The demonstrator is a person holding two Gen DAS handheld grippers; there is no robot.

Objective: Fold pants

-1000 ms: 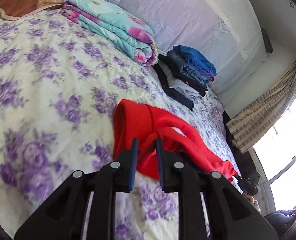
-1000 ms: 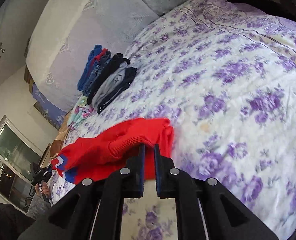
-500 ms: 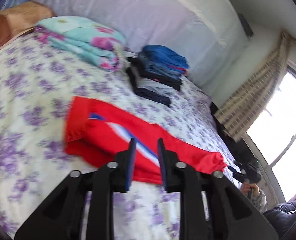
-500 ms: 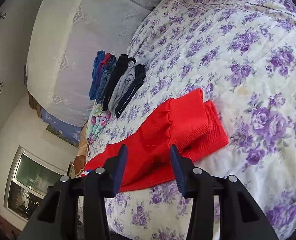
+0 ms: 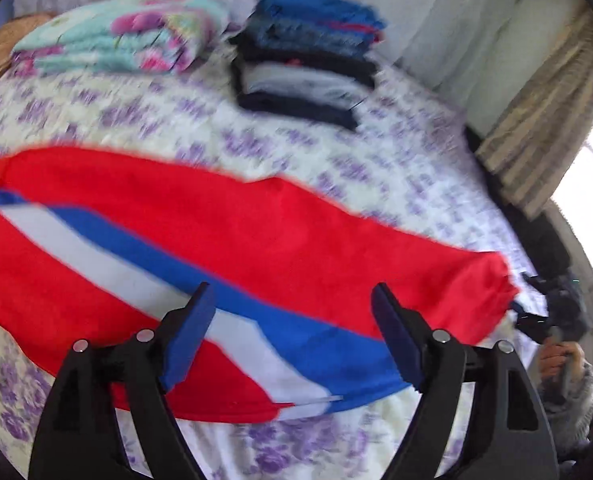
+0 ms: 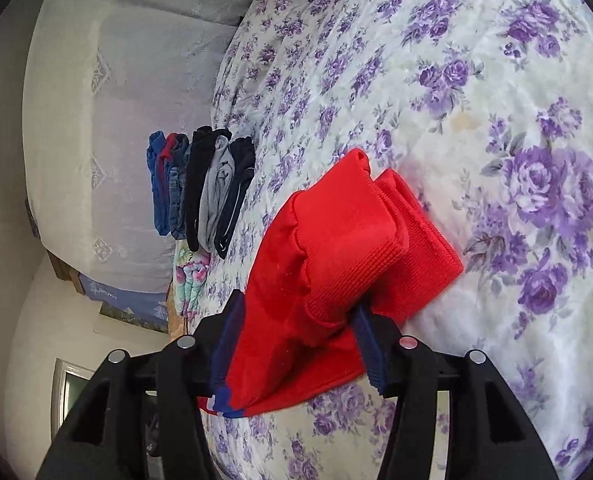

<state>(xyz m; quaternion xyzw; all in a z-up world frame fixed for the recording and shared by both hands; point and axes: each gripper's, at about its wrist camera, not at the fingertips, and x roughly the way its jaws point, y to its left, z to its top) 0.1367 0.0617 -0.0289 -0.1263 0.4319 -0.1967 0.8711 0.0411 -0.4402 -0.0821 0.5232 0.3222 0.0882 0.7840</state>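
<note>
My left gripper (image 5: 292, 332) and right gripper (image 6: 296, 344) are spread wide, empty. The soft, light red knit pants with blue-white stripe (image 5: 256, 248) will sag; I grip the ribbed cuffs (image 6: 360, 264).

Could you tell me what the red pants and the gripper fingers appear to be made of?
The red pants look like soft knit fabric, probably fleece or jersey: the cuff shows ribbing and the cloth folds limply. Their blue and white stripe looks matte as well. The left gripper has rigid black arms, likely matte plastic, and its fingers carry blue pads, possibly rubber or foam.
</note>
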